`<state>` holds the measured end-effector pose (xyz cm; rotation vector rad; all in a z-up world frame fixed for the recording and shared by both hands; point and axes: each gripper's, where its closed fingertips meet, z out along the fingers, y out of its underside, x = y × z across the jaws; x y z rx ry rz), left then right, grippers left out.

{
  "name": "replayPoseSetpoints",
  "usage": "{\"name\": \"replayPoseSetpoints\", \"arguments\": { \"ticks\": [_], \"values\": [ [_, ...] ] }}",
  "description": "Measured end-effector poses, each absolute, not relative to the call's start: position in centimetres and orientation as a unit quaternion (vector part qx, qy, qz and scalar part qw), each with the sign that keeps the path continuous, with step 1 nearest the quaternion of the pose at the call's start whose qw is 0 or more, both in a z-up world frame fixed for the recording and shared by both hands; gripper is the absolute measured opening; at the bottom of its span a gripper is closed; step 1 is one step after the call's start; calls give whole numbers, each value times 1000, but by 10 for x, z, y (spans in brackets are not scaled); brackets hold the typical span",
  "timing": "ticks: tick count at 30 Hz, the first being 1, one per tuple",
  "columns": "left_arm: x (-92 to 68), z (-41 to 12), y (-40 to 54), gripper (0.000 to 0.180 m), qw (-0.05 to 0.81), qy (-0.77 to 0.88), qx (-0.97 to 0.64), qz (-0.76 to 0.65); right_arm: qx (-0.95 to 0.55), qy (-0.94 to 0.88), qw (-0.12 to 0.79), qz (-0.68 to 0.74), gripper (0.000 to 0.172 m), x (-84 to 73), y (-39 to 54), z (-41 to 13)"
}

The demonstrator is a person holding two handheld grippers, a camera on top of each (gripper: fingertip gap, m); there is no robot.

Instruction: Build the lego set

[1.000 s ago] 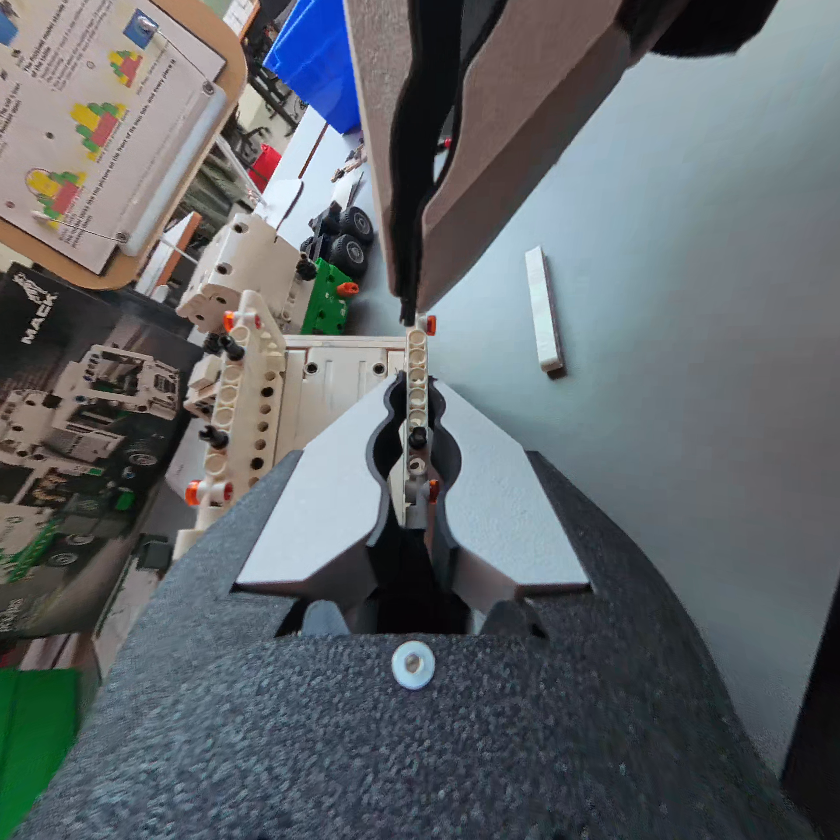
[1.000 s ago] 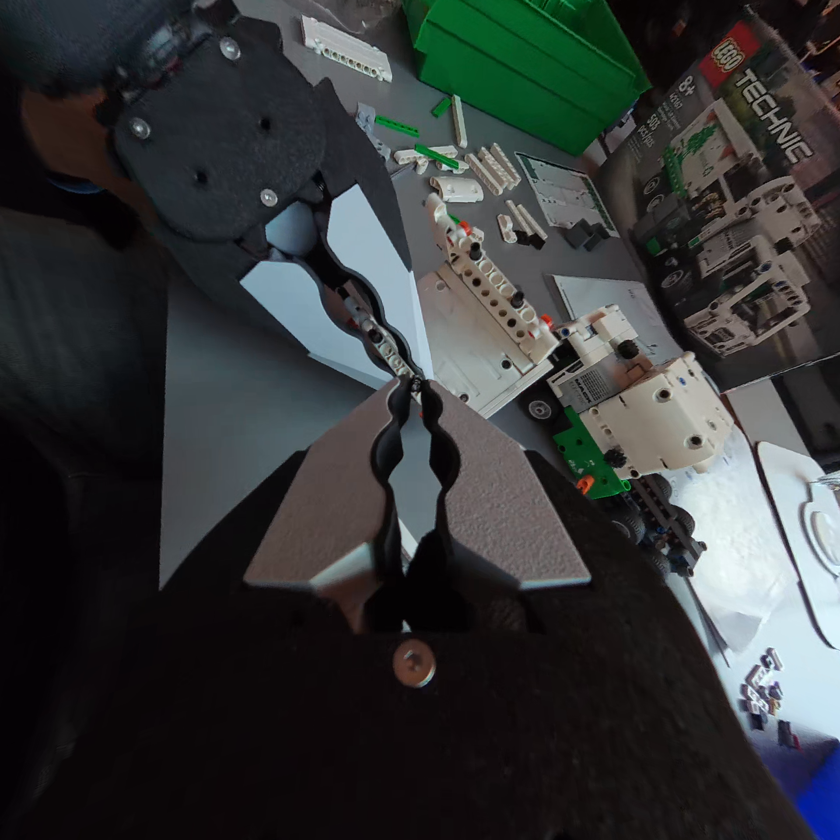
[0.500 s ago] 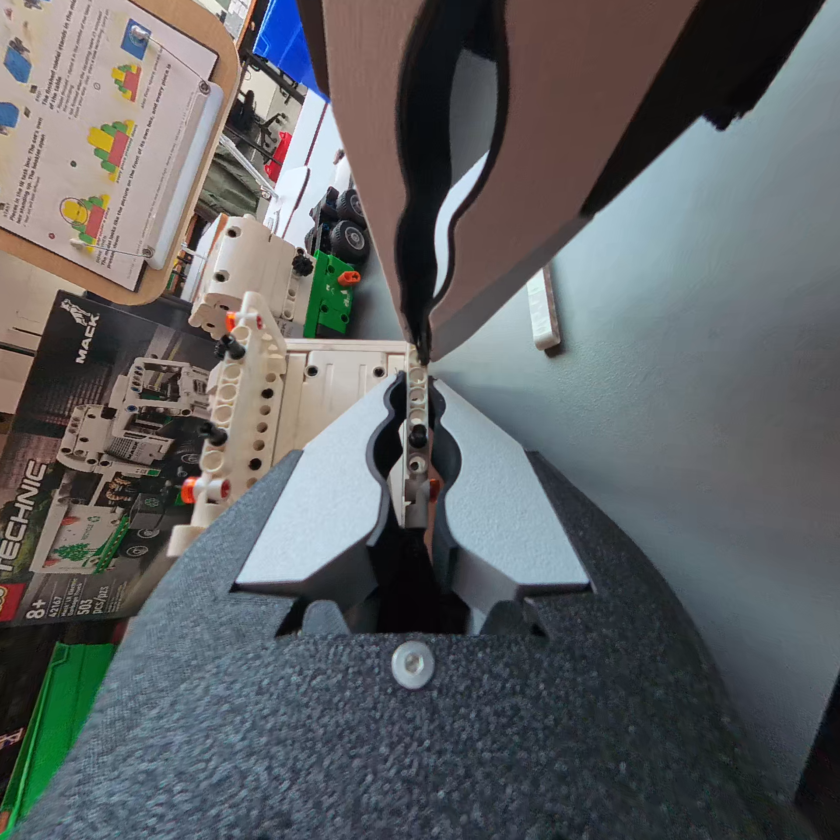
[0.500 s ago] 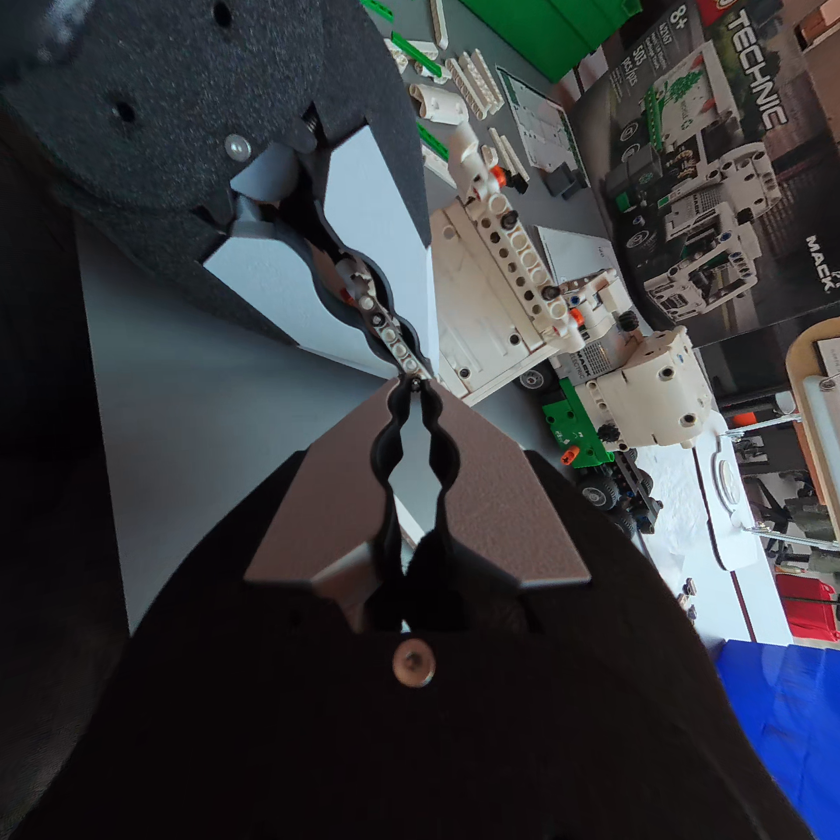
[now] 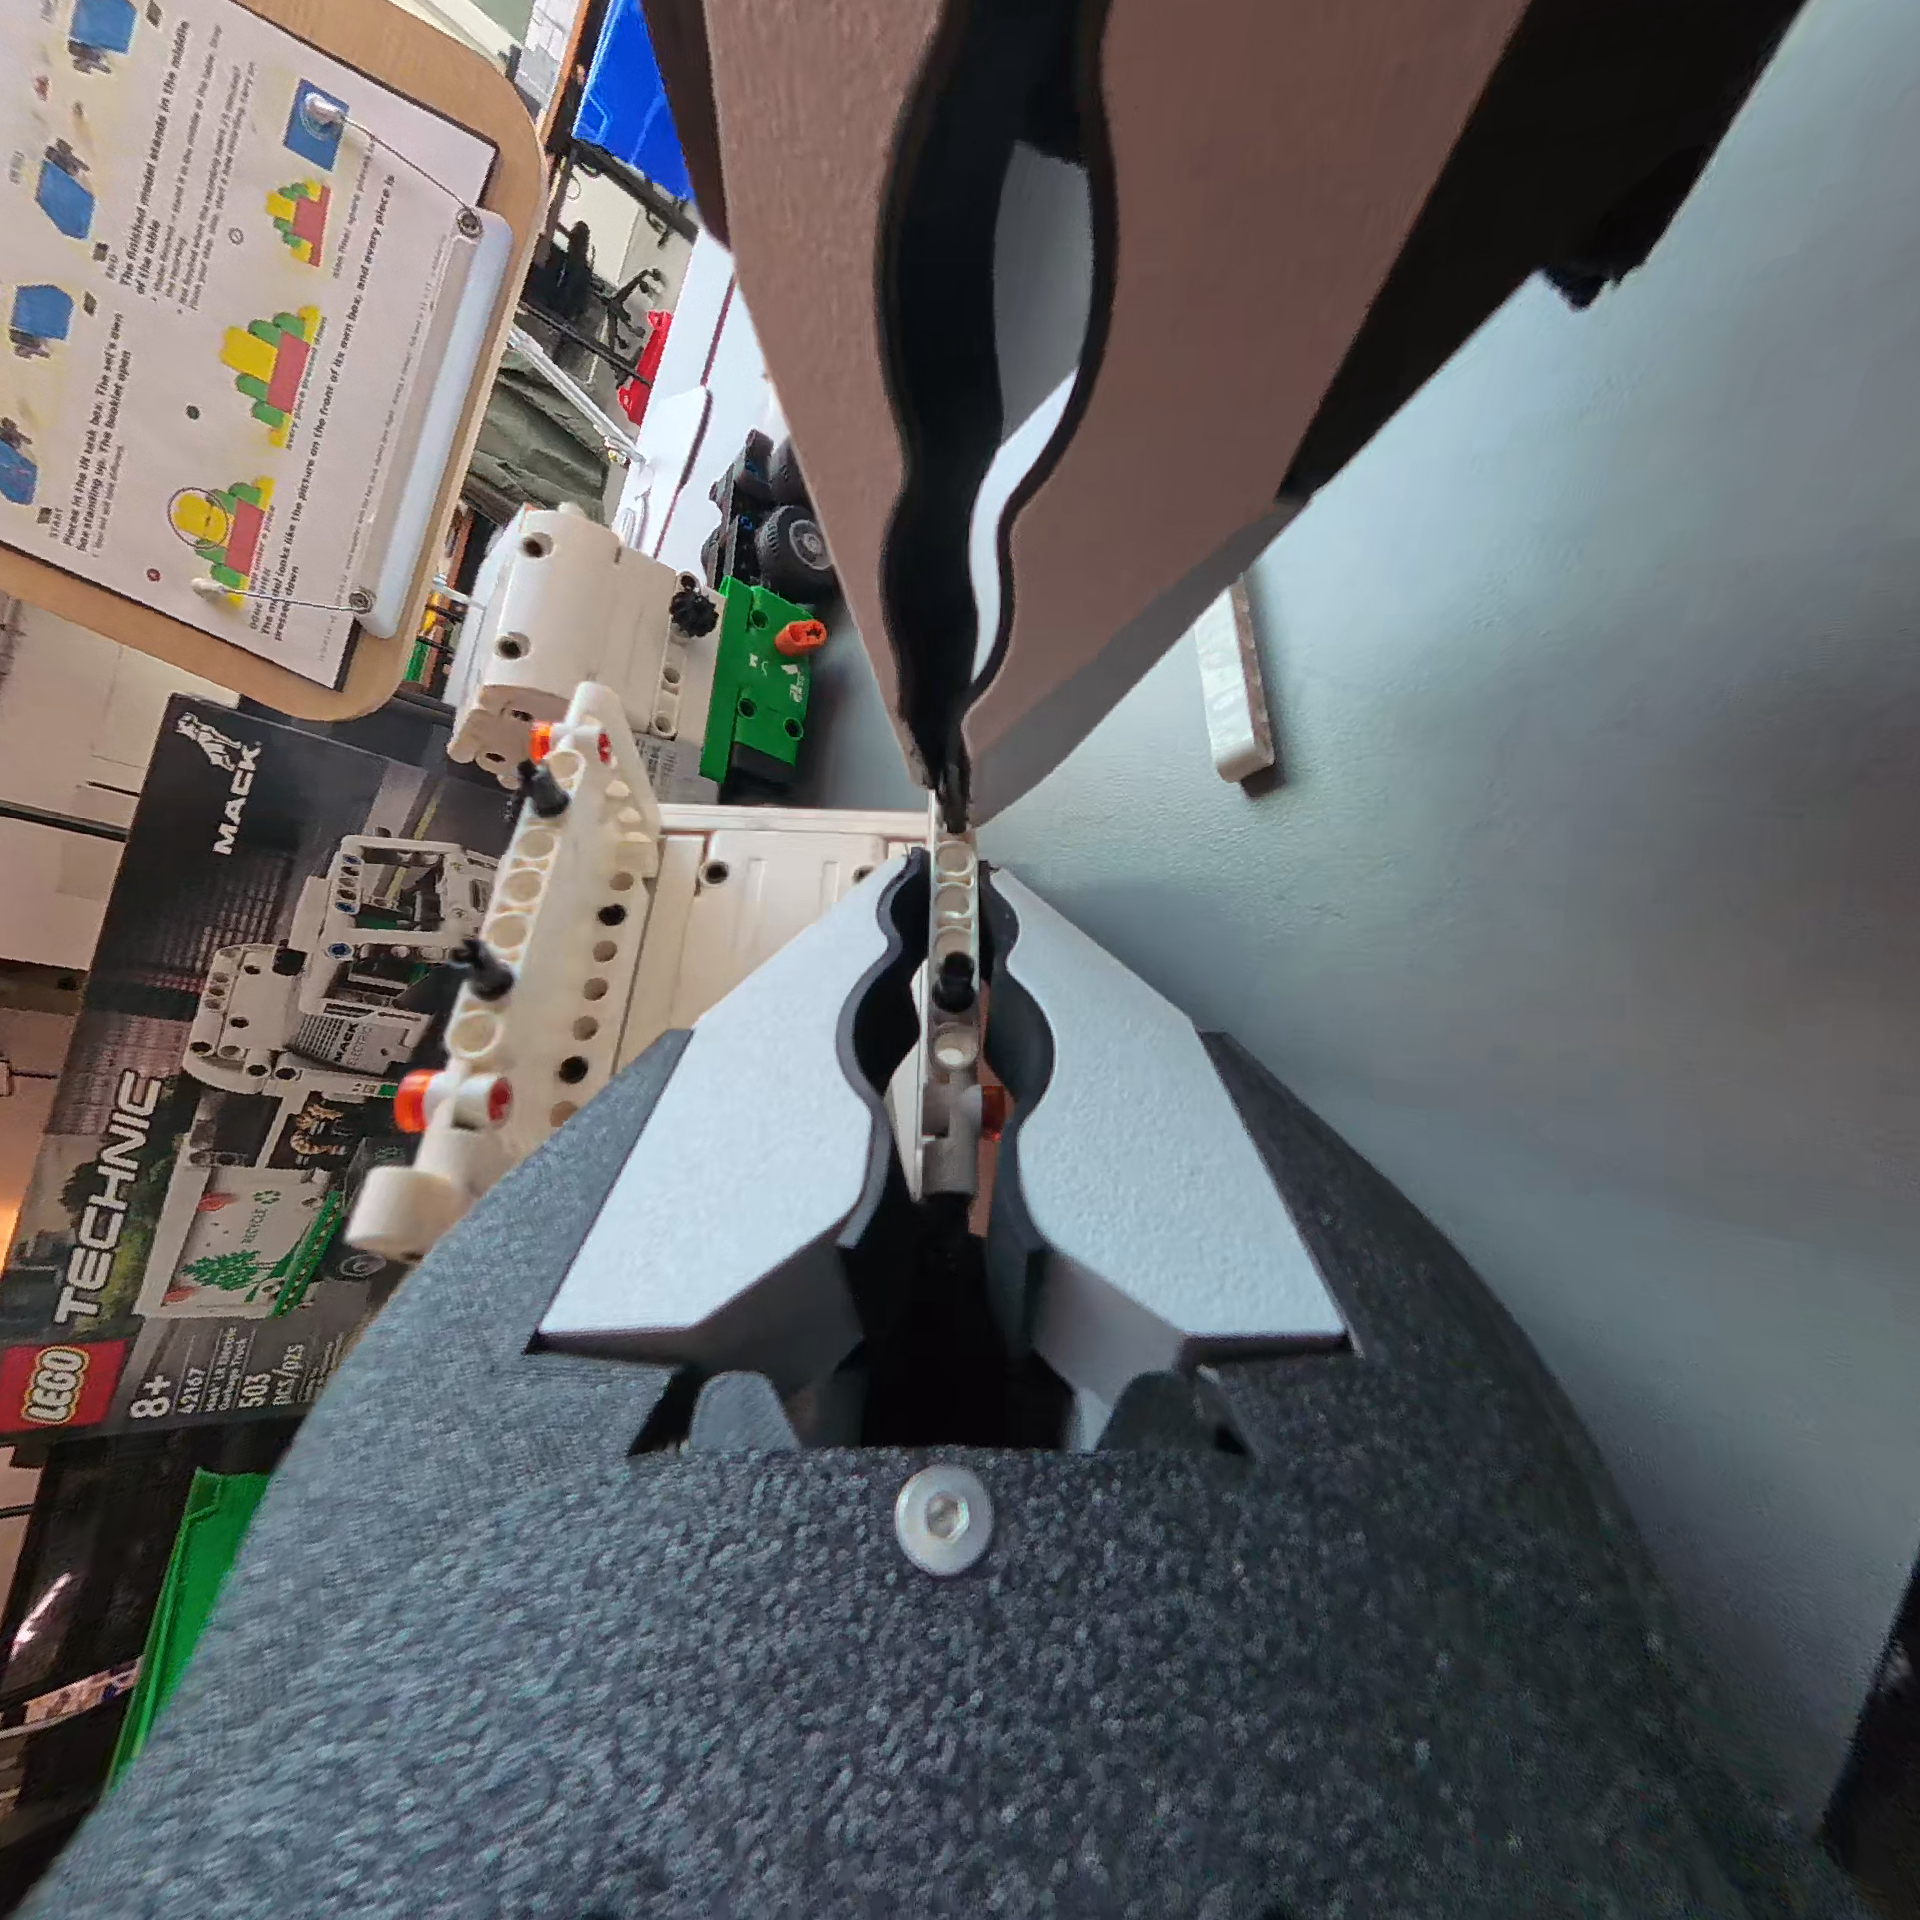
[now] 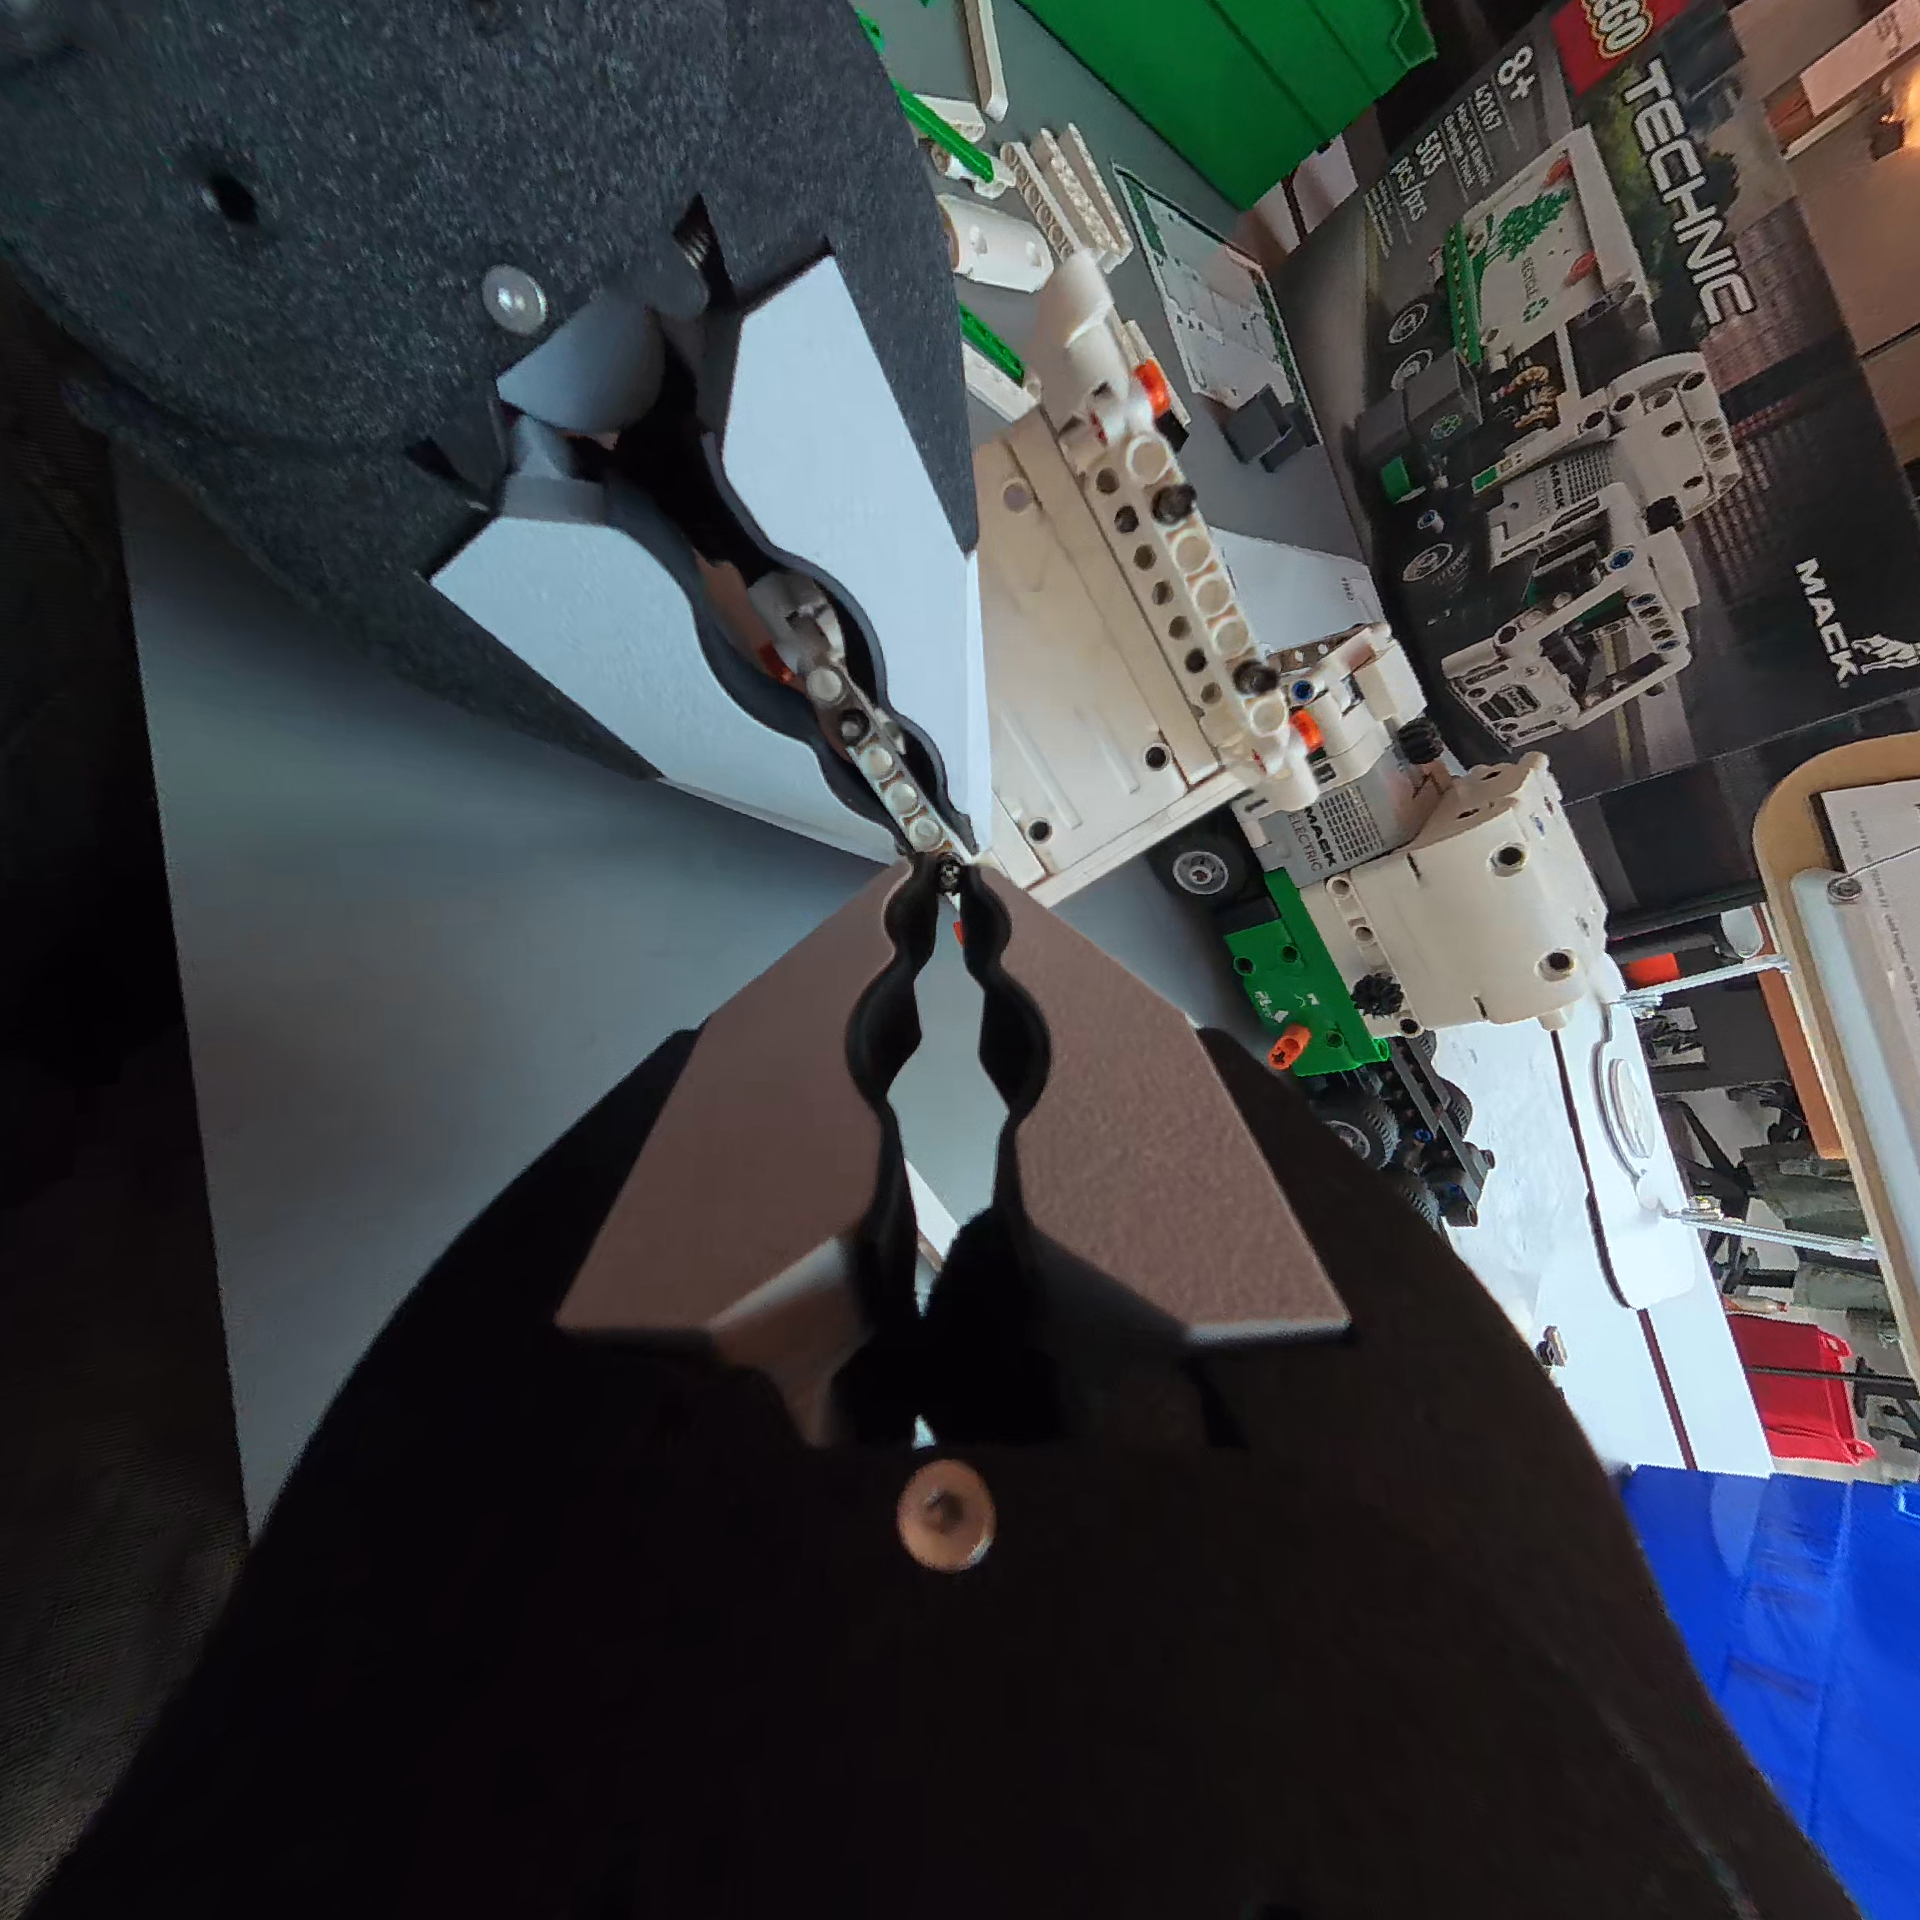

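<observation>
My left gripper [image 5: 951,883] is shut on a white perforated beam [image 5: 954,914]. The beam stands edge-on between the pads, with a black pin in one hole and a grey and orange connector at its base. It also shows in the right wrist view [image 6: 883,764], clamped in the left gripper [image 6: 940,831]. My right gripper [image 6: 940,878] is shut on a small dark pin [image 6: 945,871]. Its tips meet the free end of the beam. In the left wrist view the right gripper [image 5: 940,774] comes down from above onto the beam's tip.
A white and green toy truck [image 6: 1455,904] and a white panel assembly with a studded beam [image 5: 561,935] stand on the grey table [image 5: 1558,935]. A set box [image 6: 1662,416], a green bin [image 6: 1226,83], loose white pieces [image 6: 1060,187], a loose white beam [image 5: 1231,686] and a clipboard [image 5: 208,312] lie around. My left and right fingertips are right by each other.
The right gripper has closed in on the left one, and its tips now cover the beam's far end where an orange pin showed. Both grasps stay shut.
</observation>
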<state>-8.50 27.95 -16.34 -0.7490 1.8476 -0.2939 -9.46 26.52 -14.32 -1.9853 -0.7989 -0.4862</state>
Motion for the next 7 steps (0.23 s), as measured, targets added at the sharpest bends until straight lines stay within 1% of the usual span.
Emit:
{"name": "replayPoseSetpoints", "arguments": {
  "ticks": [7],
  "values": [
    [-85, -168, 277, 5, 526, 784, -306, -122, -791, -365, 436, -226, 3, -94, 263, -148]
  ]
}}
